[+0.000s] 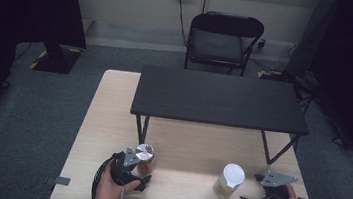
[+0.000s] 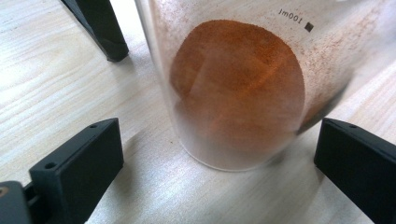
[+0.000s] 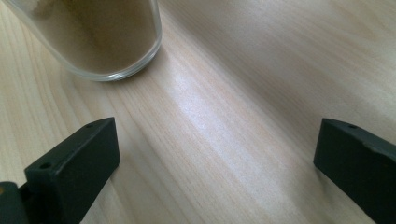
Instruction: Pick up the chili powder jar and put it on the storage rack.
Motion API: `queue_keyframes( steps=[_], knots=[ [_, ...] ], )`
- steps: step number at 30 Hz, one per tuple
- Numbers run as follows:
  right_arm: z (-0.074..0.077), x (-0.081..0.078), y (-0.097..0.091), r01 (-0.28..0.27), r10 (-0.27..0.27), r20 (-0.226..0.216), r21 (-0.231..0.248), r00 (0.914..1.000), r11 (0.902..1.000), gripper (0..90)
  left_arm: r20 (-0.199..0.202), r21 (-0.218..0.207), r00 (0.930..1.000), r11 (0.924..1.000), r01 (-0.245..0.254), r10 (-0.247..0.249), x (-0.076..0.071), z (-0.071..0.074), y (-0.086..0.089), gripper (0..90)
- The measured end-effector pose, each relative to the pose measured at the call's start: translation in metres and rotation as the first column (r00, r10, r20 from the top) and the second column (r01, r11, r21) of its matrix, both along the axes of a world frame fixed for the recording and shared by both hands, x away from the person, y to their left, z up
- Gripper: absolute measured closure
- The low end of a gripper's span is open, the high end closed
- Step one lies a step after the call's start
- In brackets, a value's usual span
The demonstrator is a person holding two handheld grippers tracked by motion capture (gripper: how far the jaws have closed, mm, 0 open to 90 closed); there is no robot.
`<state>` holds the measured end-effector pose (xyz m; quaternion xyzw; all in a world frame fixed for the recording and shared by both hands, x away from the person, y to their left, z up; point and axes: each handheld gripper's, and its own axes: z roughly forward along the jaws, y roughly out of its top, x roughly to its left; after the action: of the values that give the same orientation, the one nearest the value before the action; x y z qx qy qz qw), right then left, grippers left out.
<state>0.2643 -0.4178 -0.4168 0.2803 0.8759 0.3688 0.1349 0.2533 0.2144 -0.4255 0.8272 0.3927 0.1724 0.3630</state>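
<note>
A clear jar with a silver lid (image 1: 144,158) holds orange-brown powder and stands on the wooden table (image 1: 112,112) at the front left. In the left gripper view the same jar (image 2: 238,88) sits just beyond and between the spread jaws, untouched. My left gripper (image 1: 144,175) is open right in front of it. A second jar with a white lid (image 1: 229,181) holds tan powder at the front right. My right gripper (image 1: 251,189) is open just right of it; in the right gripper view that jar's base (image 3: 100,37) lies at the upper left, outside the jaws.
A low black bench-like table (image 1: 220,98) stands on the wooden table behind both jars, its thin legs (image 1: 140,128) close to the left jar; one leg (image 2: 95,25) shows in the left gripper view. A black folding chair (image 1: 221,41) stands beyond the table.
</note>
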Motion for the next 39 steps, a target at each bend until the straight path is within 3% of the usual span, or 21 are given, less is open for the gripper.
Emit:
queue_keyframes(
  steps=[6,15,23,36,39],
  knots=[
    [0.0,0.0,0.0,0.0,0.0,0.0,0.0,1.0,1.0,0.0,-0.011,0.008,0.9999,0.9999,0.009,-0.009,0.001,0.003,-0.003,0.7],
    [0.0,0.0,0.0,0.0,0.0,0.0,0.0,1.0,1.0,0.0,-0.012,-0.068,0.9999,0.9977,0.008,-0.008,0.002,0.001,0.003,2.0],
    [0.0,0.0,0.0,0.0,0.0,0.0,0.0,1.0,1.0,0.0,0.019,-0.098,0.9998,0.9952,-0.005,0.007,-0.001,0.0,0.004,4.3],
    [0.0,0.0,0.0,0.001,-0.001,0.0,0.0,1.0,1.0,0.0,0.041,-0.129,0.9986,0.9913,-0.029,0.035,0.001,-0.006,0.003,10.5],
    [0.0,0.0,0.0,0.001,-0.001,0.0,0.0,1.0,1.0,0.0,0.041,-0.152,0.9985,0.9879,-0.028,0.035,0.002,-0.008,0.004,13.7]
  ],
)
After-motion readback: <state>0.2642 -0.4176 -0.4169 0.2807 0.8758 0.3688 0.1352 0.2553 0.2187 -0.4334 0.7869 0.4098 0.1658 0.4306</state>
